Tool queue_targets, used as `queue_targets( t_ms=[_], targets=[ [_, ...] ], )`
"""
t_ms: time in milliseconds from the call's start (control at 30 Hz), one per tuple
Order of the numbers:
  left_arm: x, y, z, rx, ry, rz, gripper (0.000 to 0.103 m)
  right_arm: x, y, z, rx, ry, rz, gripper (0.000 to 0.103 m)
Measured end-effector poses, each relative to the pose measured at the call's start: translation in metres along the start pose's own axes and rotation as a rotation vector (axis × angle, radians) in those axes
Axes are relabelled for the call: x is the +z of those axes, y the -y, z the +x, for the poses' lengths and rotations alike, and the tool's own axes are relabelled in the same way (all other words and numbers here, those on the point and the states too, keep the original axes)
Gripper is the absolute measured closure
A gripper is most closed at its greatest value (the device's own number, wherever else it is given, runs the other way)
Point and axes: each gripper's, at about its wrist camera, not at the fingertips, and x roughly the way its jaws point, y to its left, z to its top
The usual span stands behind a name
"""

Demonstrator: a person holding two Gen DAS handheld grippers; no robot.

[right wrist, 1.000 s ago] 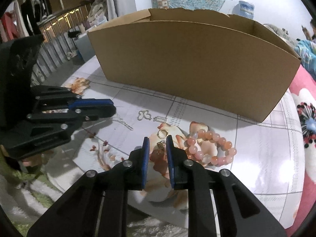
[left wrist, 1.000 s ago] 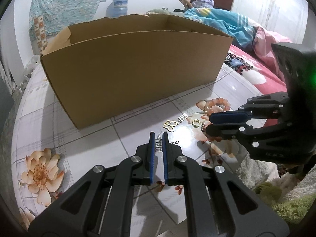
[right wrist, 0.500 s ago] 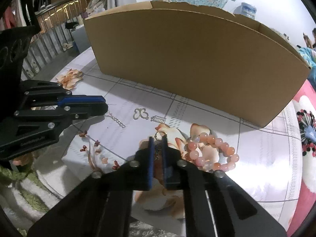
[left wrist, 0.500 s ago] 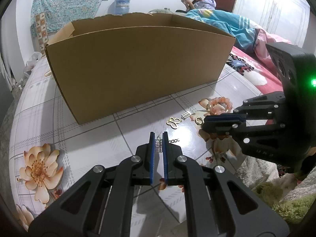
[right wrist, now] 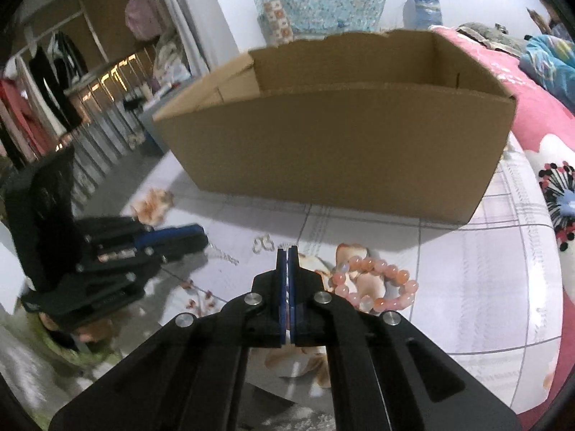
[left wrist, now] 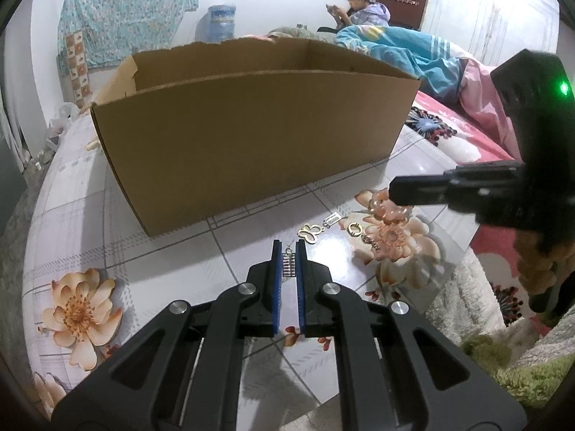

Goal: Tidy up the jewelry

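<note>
My left gripper [left wrist: 288, 251] is shut on a small silver comb-shaped earring [left wrist: 288, 265], held above the floral table. Ahead on the table lie a gold butterfly piece [left wrist: 311, 232], a small silver tag [left wrist: 331, 220] and a gold ring [left wrist: 354, 229]. My right gripper [right wrist: 287, 256] is shut with its blue pads together; I cannot see anything between them. A pink bead bracelet [right wrist: 373, 283] lies just right of its tips. A butterfly piece [right wrist: 263, 243] and a thin chain [right wrist: 224, 255] lie to the left. The open cardboard box [left wrist: 251, 136] stands behind.
The box [right wrist: 345, 151] fills the far side of the table. The table's front edge drops to a green rug [left wrist: 532, 377]. A pink bed [right wrist: 546, 136] lies at right. A person sits far behind the box [left wrist: 355, 3].
My right gripper has closed fully and risen, tilting so the box's inside shows. My left gripper has lifted a little with the earring still in it.
</note>
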Motion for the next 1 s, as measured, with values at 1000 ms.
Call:
queue_targets(
  t_ms=[1000],
  targets=[
    [-0.006,-0.002,-0.015,-0.001,0.035,-0.014,0.097,0.009,-0.017,0.055,-0.060,-0.367,-0.129,0.101]
  ],
)
